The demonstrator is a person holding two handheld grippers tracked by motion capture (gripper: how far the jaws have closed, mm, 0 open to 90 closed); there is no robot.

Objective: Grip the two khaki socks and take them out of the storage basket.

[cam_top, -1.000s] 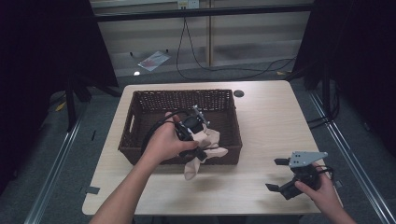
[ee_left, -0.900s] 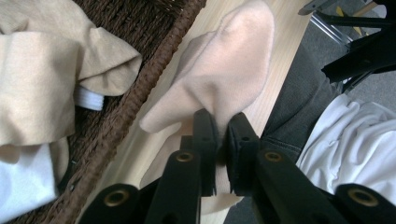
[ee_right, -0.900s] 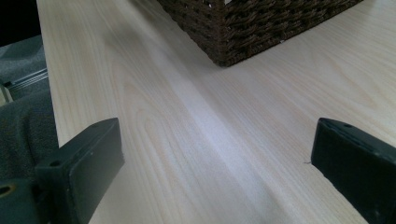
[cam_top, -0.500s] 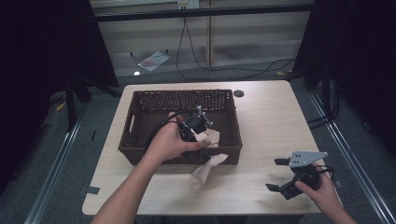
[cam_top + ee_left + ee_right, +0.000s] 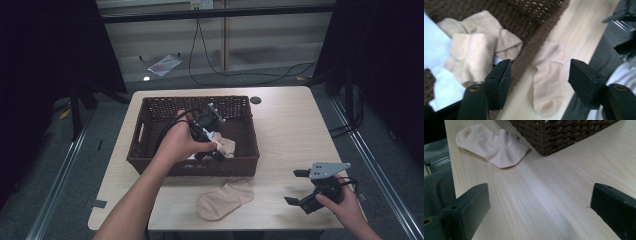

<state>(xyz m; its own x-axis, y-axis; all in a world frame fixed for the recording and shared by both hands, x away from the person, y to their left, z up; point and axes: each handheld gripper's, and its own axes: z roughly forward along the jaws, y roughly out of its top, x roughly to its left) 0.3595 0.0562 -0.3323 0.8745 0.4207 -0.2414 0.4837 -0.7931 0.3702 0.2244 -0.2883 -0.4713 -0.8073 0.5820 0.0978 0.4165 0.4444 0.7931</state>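
Left gripper (image 5: 216, 152): jaws wide apart, nothing between them; held in the left hand (image 5: 181, 142) over the near right part of the basket (image 5: 137, 137), pointing down and toward the person. In the left gripper view its jaws straddle the basket's near wall, one jaw over the inside, the other over the table.

Right gripper (image 5: 299, 187): jaws wide apart, nothing between them; held in the right hand (image 5: 342, 205) low over the near right corner of the table (image 5: 290, 130), well apart from the basket. Grey three-cornered plate on top.

Sock, beige, one (image 5: 225, 199): lies flat on the table just in front of the basket's near wall, its cuff end nearest the wall. Seen also in the left gripper view (image 5: 549, 75) and the right gripper view (image 5: 494, 145).

Socks, beige, bunched (image 5: 479, 47): inside the basket at its near right, beside a white cloth piece (image 5: 436, 75) that they partly overlap.

Basket: dark brown wicker, rectangular, handle slot in its left wall; stands on the far left half of the table.

Table: pale wood grain.
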